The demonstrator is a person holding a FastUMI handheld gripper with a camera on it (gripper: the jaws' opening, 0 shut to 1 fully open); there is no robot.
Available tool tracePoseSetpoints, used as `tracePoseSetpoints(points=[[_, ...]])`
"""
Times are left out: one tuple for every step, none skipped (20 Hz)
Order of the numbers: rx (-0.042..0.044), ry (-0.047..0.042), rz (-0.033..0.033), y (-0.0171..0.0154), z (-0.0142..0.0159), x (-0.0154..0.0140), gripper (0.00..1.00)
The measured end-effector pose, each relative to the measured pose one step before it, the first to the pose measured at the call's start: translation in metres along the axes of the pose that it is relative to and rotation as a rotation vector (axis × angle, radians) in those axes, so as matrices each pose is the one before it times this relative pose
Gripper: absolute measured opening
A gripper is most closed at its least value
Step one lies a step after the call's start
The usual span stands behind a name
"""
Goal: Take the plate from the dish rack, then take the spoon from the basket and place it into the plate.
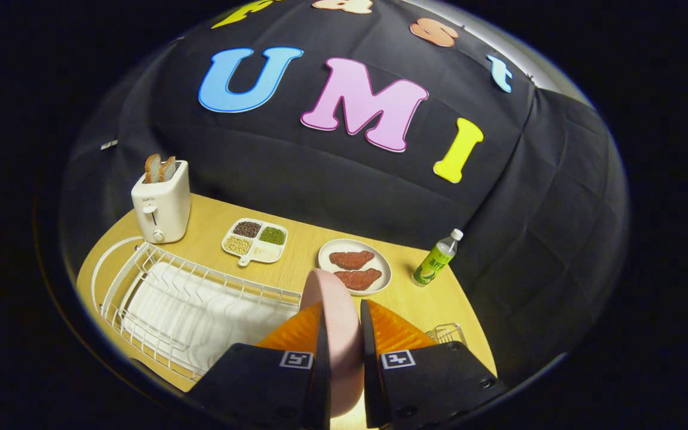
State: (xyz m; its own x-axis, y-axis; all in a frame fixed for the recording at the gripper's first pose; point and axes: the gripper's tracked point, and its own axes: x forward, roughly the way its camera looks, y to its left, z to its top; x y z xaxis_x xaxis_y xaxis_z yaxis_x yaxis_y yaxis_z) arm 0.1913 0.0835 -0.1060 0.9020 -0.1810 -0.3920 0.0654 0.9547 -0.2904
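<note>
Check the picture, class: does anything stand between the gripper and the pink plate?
No. The pink plate sits edge-up between the gripper fingers, which press it from both sides, beside the dish rack. Nothing visible lies between them.

The gripper point(341, 343) is raised above the desk and tilted down toward it. Its two fingers point(322, 352) stand nearly parallel with a narrow gap between them, and both press on the plate point(335, 298), one on each face. The plate stands on edge between them, its rim reaching past the fingertips.
</note>
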Motion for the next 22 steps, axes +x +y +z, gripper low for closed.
tracePoseSetpoints(points=[[-0.00691,-0.00706,0.00084,-0.00257,0.00253,-0.00222,0.26],[0.00199,-0.00729,-0.00326,-0.00621,0.00350,-0.00088,0.25],[0.00853,-0.00304,0.00348,-0.00656,0.00097,0.00074,0.25],[0.02377,0.00524,0.03271,-0.00050,-0.00078,-0.00144,0.20],[0.02606,0.01673,0.01825,-0.00206,-0.00323,-0.00225,0.18],[0.02377,0.01282,0.02083,-0.00455,-0.00299,-0.00101,0.17],[0.02473,0.01557,0.02989,0.00029,-0.00580,-0.00246,0.14],[0.02539,0.01473,0.03282,0.00024,-0.00707,-0.00395,0.15],[0.01827,0.00864,0.01768,-0.00633,-0.00639,-0.00659,0.15],[0.01839,0.00336,0.02276,-0.00509,-0.00542,-0.00545,0.15],[0.02162,0.01035,0.02295,-0.00422,-0.00907,-0.00846,0.15],[0.02681,0.00739,0.02433,-0.00560,-0.00713,-0.00912,0.15],[0.02936,0.00586,0.02542,-0.00509,-0.00748,-0.01024,0.15],[0.02500,0.00537,0.02216,-0.00640,-0.00759,-0.00960,0.15],[0.02035,0.00520,0.01419,-0.00907,-0.00798,-0.00952,0.15],[0.01666,0.00253,0.01239,-0.00912,-0.00794,-0.01087,0.15],[0.01025,-0.00255,0.00996,-0.00896,-0.00701,-0.00948,0.15],[0.01068,0.00501,0.00708,-0.01085,-0.00902,-0.00737,0.15],[0.01985,0.01082,0.00835,-0.01000,-0.01081,-0.00578,0.15],[0.02199,0.01854,0.00924,-0.00935,-0.01156,-0.00338,0.15],[0.02081,0.01954,0.00918,-0.00857,-0.01233,-0.00203,0.15],[0.01675,0.01466,0.00711,-0.00797,-0.01022,-0.00133,0.15]])
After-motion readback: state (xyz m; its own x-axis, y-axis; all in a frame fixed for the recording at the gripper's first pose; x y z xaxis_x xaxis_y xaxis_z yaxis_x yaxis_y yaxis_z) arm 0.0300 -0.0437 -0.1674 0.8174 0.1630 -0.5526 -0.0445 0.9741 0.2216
